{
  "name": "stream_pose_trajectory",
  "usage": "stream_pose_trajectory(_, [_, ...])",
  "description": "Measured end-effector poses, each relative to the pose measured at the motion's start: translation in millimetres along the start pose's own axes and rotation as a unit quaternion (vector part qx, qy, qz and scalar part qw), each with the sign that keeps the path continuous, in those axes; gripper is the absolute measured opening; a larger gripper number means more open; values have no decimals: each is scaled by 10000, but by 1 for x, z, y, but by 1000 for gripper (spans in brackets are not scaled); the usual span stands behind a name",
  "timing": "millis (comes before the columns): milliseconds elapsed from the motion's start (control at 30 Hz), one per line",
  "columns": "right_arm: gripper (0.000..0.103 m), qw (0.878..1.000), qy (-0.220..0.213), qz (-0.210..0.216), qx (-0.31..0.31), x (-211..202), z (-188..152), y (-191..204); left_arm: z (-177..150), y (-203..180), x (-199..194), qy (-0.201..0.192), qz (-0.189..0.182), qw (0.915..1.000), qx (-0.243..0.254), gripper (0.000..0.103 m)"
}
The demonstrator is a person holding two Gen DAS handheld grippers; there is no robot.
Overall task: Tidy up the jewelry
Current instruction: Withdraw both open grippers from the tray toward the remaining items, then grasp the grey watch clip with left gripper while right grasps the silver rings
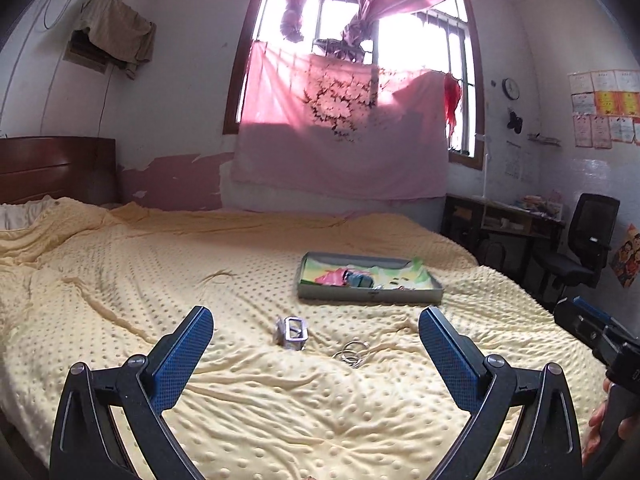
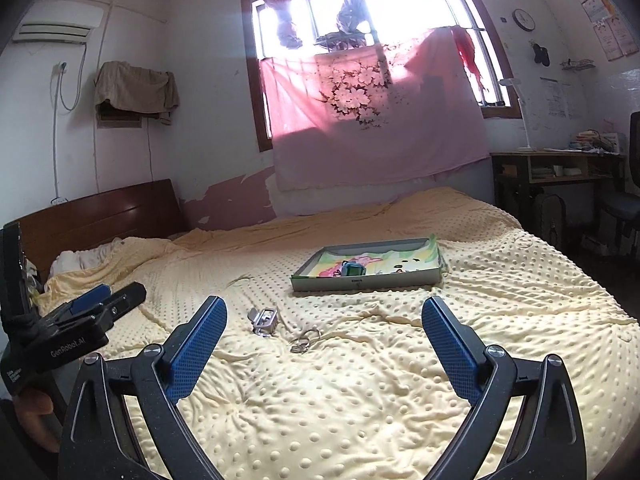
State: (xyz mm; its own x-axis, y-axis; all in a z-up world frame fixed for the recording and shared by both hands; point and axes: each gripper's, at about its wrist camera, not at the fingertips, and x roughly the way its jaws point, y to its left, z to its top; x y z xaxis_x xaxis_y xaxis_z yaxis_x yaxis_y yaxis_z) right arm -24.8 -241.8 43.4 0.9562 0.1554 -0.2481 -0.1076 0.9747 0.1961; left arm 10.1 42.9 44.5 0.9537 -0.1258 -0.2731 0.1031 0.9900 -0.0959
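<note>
A shallow grey box (image 1: 368, 294) (image 2: 362, 280) with a colourful lining lies on the yellow dotted bedspread and holds a small blue-green item (image 1: 358, 279) (image 2: 352, 270). Nearer to me sit a small silver buckle-like piece (image 1: 294, 332) (image 2: 266, 322) and a bunch of thin silver rings (image 1: 352, 354) (image 2: 306, 340). My left gripper (image 1: 316, 322) stands open, short of the buckle and the rings, nothing between its fingers. My right gripper (image 2: 324, 314) is open as well, hovering before the same pieces with nothing held. Each gripper shows at the edge of the other's view.
The yellow bedspread (image 1: 200, 280) (image 2: 500, 300) covers a wide bed with a dark wooden headboard (image 1: 56, 168) (image 2: 104, 212) at the left. A desk (image 1: 504, 220) (image 2: 556, 168) and a black office chair (image 1: 576, 248) stand beyond the bed's right side. A pink cloth hangs under the window.
</note>
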Motion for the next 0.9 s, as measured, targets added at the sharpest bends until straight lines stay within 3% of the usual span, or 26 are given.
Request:
stream_pose_trajectory(467, [96, 9998, -115, 106, -96, 84, 15, 9, 16, 17, 62, 11, 235, 9997, -87, 103])
stream_pose_trajectory(900, [96, 9996, 160, 151, -176, 194, 9, 4, 5, 36, 161, 414, 269, 9987, -150, 103])
